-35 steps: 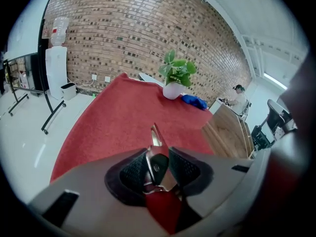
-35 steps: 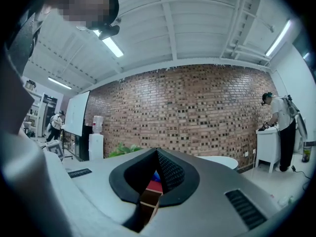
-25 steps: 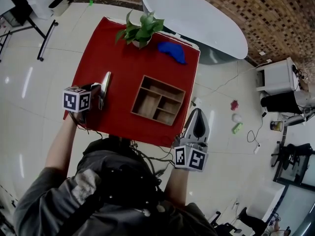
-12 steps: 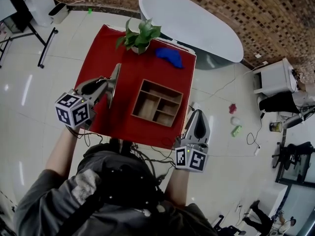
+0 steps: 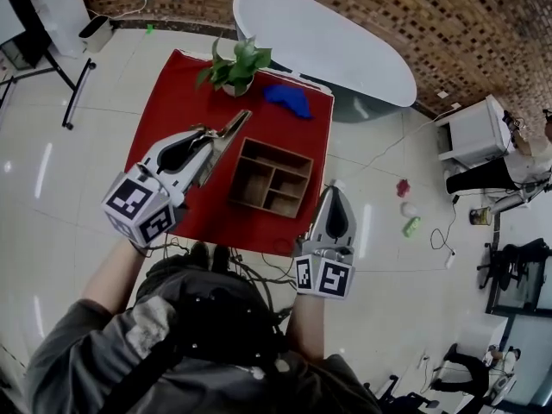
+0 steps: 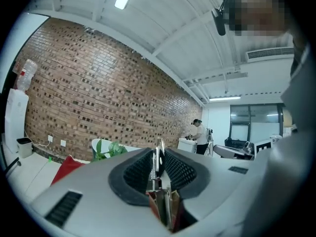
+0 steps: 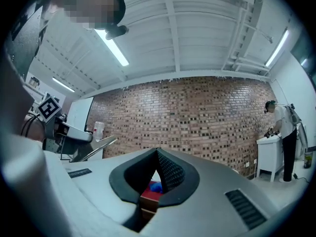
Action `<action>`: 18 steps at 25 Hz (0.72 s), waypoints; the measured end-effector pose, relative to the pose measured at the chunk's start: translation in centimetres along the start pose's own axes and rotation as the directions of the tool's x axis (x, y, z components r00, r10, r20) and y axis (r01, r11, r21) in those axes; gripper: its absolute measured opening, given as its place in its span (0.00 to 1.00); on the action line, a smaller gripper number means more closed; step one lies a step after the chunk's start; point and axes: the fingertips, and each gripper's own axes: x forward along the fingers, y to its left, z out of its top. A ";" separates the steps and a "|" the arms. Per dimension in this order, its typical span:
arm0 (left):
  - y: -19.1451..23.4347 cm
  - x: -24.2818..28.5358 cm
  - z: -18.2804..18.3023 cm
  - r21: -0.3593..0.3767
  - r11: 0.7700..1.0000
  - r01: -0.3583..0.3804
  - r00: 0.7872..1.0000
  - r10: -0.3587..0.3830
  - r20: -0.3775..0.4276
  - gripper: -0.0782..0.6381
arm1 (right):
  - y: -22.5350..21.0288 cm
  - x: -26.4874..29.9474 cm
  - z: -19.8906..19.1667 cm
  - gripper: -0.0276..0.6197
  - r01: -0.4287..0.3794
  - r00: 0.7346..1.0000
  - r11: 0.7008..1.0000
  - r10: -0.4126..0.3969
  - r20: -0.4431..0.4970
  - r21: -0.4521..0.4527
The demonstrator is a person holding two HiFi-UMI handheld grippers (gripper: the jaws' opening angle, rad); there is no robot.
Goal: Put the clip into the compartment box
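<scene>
We see the compartment box (image 5: pixel 281 149) on the right half of the red table (image 5: pixel 181 102), its near corner close to the table's lower right edge. Bare red surface lies open to the box's left and along the lower left edge. At the upper edge stands a potted plant (image 5: pixel 231 65), with a blue cloth-like thing (image 5: pixel 289 100) by the upper right corner. A white oval table (image 5: pixel 323 41) stands beyond that corner, and glossy pale floor runs along the other sides.

The only print we can make out is the black-and-white square markers on the left cube (image 5: pixel 138 207) and the right cube (image 5: pixel 323 276).

The left forearm (image 5: pixel 112 279) reaches up from the lower left. The left gripper (image 5: pixel 209 142) slants toward the upper right, raised enough that its own view looks level at a brick wall. Its jaws are closing and pinch the metal clip (image 5: pixel 231 128), which is lifted off the table; in frame the clip's tip sits just beside the box's upper left corner. In the left gripper view the clip (image 6: pixel 159 167) stands edge-on between the ribbed pads.

The right gripper (image 5: pixel 333 192) hangs off the table's lower right corner, over the floor, pointing up the frame. In its own view the right gripper's (image 7: pixel 157 154) jaws are pressed together at the tips.
</scene>
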 end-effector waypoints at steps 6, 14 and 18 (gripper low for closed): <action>-2.2 1.1 -0.9 -0.002 0.998 0.059 0.998 -0.059 -0.013 0.25 | 2.5 0.2 0.2 0.05 -0.047 0.999 0.999 0.047 0.009 -0.009; -3.3 1.7 -2.6 0.004 0.997 0.083 0.996 -0.083 -0.031 0.21 | 3.9 0.5 -0.4 0.05 -0.070 0.998 0.998 0.070 -0.001 -0.003; -3.8 2.0 -3.3 -0.002 0.996 0.093 0.995 -0.093 -0.028 0.21 | 3.8 0.1 -0.4 0.05 -0.068 0.998 0.998 0.068 -0.003 -0.004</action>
